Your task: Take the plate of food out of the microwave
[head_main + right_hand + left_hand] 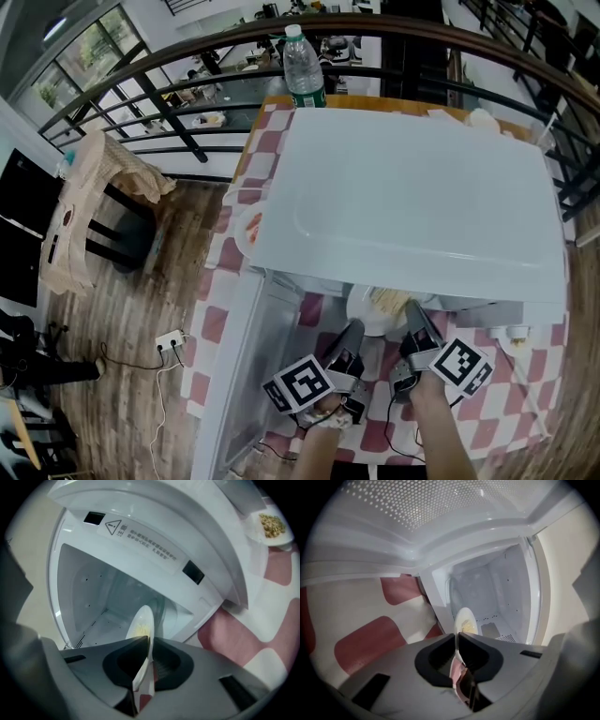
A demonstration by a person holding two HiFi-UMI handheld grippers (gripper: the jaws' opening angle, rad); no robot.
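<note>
Left gripper (457, 640) and right gripper (150, 643) both pinch the plate (142, 620) rim; next I draw it level from the microwave (412, 187).

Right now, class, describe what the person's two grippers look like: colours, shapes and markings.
The left gripper and the right gripper are alike: grey bodies, dark jaws tapering to narrow tips. Each carries a white cube with black square markers. The forearms show no sleeves.
</note>
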